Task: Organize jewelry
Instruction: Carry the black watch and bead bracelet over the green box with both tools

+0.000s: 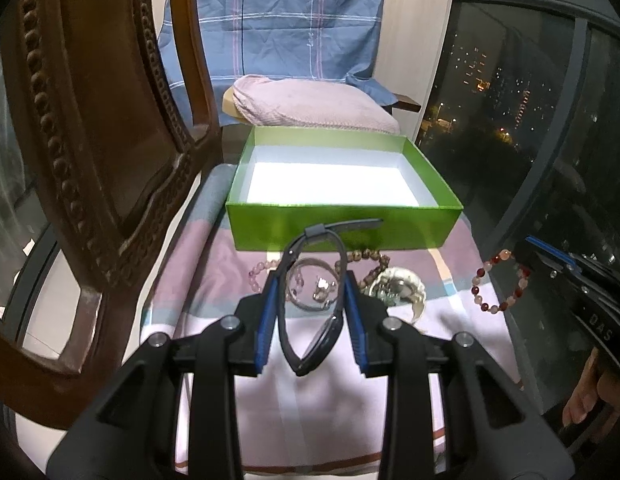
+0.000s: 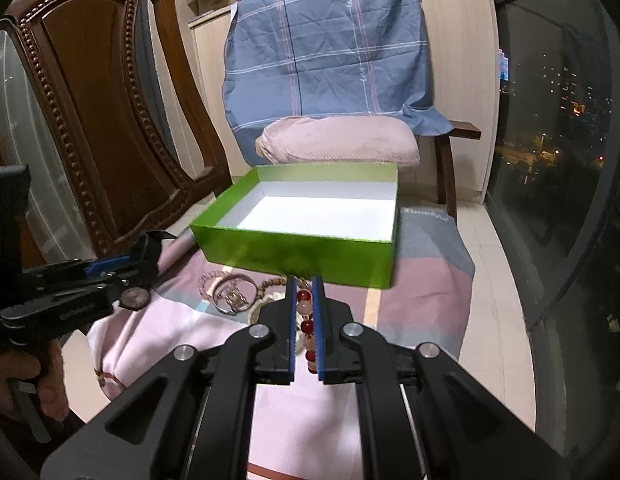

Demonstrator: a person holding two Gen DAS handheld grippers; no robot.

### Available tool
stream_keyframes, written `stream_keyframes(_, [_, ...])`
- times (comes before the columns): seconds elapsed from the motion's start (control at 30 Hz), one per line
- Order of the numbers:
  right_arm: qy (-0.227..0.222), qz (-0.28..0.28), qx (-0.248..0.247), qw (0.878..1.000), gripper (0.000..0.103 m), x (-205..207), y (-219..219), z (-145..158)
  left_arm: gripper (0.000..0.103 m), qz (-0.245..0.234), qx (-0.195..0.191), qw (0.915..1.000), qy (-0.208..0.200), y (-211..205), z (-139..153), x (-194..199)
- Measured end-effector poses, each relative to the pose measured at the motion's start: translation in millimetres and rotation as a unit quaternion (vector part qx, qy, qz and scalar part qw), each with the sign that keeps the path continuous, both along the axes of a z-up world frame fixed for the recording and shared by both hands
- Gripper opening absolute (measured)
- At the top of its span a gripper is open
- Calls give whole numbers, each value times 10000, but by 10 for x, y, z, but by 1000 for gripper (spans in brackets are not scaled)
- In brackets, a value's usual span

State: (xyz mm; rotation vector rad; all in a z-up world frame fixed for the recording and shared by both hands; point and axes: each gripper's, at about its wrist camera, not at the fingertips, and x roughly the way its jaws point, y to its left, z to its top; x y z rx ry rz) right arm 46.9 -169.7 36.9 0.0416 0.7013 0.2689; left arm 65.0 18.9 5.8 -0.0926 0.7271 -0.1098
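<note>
Our left gripper (image 1: pixel 311 284) clamps a dark wristwatch (image 1: pixel 310 300) by its strap, and our right gripper (image 2: pixel 304 292) pinches a red-and-pink bead bracelet (image 2: pixel 305 320), both lifted above the striped cloth (image 1: pixel 214 280). The remaining bracelets (image 1: pixel 313 284) lie just before the open green box (image 1: pixel 341 224), which sits toward the cloth's far edge.

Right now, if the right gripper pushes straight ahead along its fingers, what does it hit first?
Most likely the near wall of the green box. The right gripper, shut on the red bead bracelet, points at it with only cloth between; depth is uncertain.
</note>
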Motion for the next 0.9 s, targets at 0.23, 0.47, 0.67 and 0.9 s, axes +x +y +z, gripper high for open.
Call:
stream_keyframes(0.23, [-130,92,20,9999,8,314,47,323,32,7,130,9998,-165,-33,285,314])
stream_keyframes(0.47, [-348,132,-10,9993,8,946,62,687,32,46,210,9992,-325,-50,647,925])
stream_keyframes(0.67, [-301,2,178,9994,8,1476,31,666,33,140,118,9995,-255,-49,685,1557])
stream_keyframes(0.9, [302,-116,174,9993,8,1945,35,91,33,140,148,9996,208,-109,246,2021])
